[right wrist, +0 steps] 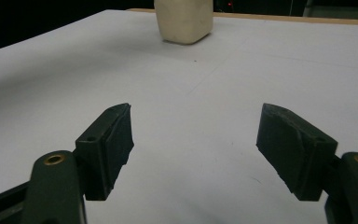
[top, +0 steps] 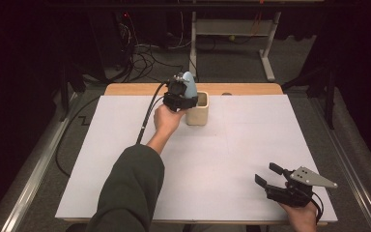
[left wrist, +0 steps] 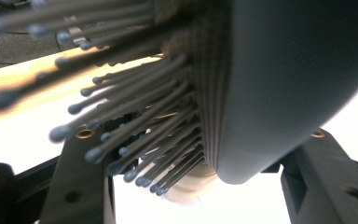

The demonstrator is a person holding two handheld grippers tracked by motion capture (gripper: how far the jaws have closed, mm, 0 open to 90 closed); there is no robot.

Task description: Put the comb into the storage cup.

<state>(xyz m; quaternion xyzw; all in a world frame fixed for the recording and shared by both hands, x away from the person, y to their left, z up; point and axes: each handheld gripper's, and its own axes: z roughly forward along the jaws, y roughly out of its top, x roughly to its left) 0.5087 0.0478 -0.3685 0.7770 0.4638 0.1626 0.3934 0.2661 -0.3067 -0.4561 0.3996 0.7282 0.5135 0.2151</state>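
Work in hand: putting a hairbrush (top: 189, 84) into the cup (top: 197, 109), by my reading.
Brush: light blue, upright, head up, at the cup's 9 o'clock rim; its lower end seems to dip inside the cup, though the gripper hides the join. In the left gripper view the bristles (left wrist: 121, 121) fan toward 9 o'clock and the dark back of the head sits at 3 o'clock.
Left gripper (top: 179, 100): at the cup's 9 o'clock, around the brush low on its body, so the head clears the rim. The jaws stand either side of the brush; I cannot tell whether the pads press on it or have let go.
Cup: cream, square-sided, upright, at 12 o'clock on the white sheet (top: 222, 159), near the far wooden edge (top: 251, 89).
Right gripper (top: 273, 182): parked at 5 o'clock on the sheet, well apart from the cup, jaws spread wide with nothing between them; likely kept clear so the left hand works alone.
Next, as a guess: free the brush once it rests steady in the cup.
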